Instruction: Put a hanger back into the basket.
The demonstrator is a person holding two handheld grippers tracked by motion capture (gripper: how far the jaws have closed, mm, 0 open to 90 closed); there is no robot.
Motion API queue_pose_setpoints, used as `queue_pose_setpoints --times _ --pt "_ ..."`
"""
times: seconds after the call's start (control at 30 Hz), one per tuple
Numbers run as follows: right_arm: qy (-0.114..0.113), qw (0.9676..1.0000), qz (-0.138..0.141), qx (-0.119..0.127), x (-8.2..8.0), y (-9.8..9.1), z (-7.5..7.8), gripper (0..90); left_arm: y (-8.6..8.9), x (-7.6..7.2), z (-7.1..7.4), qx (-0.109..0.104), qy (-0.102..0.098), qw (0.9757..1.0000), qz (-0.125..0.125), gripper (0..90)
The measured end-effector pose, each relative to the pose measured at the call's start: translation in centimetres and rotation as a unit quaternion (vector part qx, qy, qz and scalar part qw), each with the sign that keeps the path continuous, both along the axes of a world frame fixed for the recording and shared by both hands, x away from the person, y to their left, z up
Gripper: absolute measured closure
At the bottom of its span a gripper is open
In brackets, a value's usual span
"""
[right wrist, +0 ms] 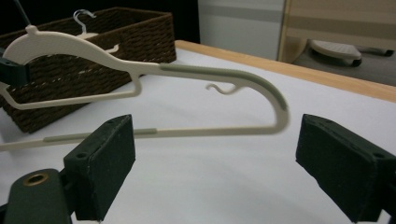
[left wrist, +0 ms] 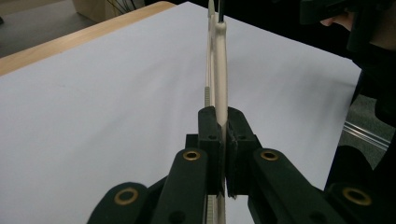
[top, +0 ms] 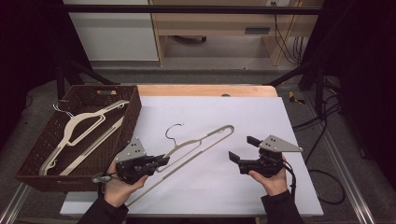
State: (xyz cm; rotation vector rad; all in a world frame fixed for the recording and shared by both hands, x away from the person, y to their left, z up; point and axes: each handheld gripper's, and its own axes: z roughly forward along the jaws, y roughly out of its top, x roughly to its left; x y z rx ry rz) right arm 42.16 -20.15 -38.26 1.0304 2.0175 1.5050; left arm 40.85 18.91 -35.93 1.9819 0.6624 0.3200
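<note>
A cream plastic hanger with a metal hook lies slanted across the white sheet, its near arm lifted. My left gripper is shut on the hanger's lower bar. In the left gripper view the pads pinch the thin cream bar, which runs straight away from the camera. My right gripper stands open just right of the hanger's far end, touching nothing. In the right gripper view the hanger's curved end hovers ahead of the wide-apart jaws of my right gripper, not between them.
A brown wicker basket at the table's left holds two more cream hangers; it shows at the back left of the right gripper view as the basket. A wooden table edge runs behind the sheet. Cables hang off the right side.
</note>
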Motion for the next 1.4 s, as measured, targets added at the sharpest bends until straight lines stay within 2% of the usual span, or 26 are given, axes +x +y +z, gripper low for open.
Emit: queue_pose_setpoints --times 0.13,0.23,0.33,0.47,0.6,0.87,1.0,1.2,1.27,1.4 --pt "-0.006 0.9997 -0.022 0.011 -0.2 -1.5 0.2 10.5 0.7 0.2 1.1 -0.001 -0.011 0.9999 0.010 86.9" --pt "-0.001 0.9992 -0.037 0.014 -0.3 -2.4 -0.1 9.3 1.3 0.3 2.1 -0.007 -0.020 0.9996 0.019 86.8" --pt "-0.003 0.9988 -0.044 0.020 -0.4 -3.0 -0.3 9.1 2.0 0.5 3.2 -0.011 -0.027 0.9993 0.026 86.8" --pt "-0.014 0.9987 -0.044 0.021 -0.5 -3.5 -0.2 7.8 2.9 0.6 4.8 -0.011 -0.037 0.9988 0.031 86.9" --pt "-0.015 0.9986 -0.044 0.026 -0.7 -3.8 0.0 6.5 3.9 1.1 6.3 -0.012 -0.041 0.9985 0.033 86.9" --pt "-0.005 0.9988 -0.046 0.018 -0.5 -3.9 -0.2 4.8 6.0 1.9 8.5 -0.012 -0.051 0.9971 0.055 86.9" --pt "-0.002 0.9989 -0.043 0.017 -0.5 -3.9 -0.2 4.4 7.3 2.2 9.7 -0.011 -0.060 0.9956 0.071 86.9" --pt "-0.007 0.9988 -0.045 0.017 -0.6 -4.0 -0.1 4.5 9.5 3.2 10.8 -0.006 -0.066 0.9941 0.086 86.9" --pt "-0.005 0.9988 -0.046 0.016 -0.6 -3.9 -0.1 4.5 10.5 3.8 10.9 -0.011 -0.062 0.9939 0.091 86.9" --pt "-0.003 0.9989 -0.045 0.011 -0.5 -3.8 -0.2 4.4 11.9 4.8 10.9 -0.002 -0.058 0.9926 0.107 86.9"
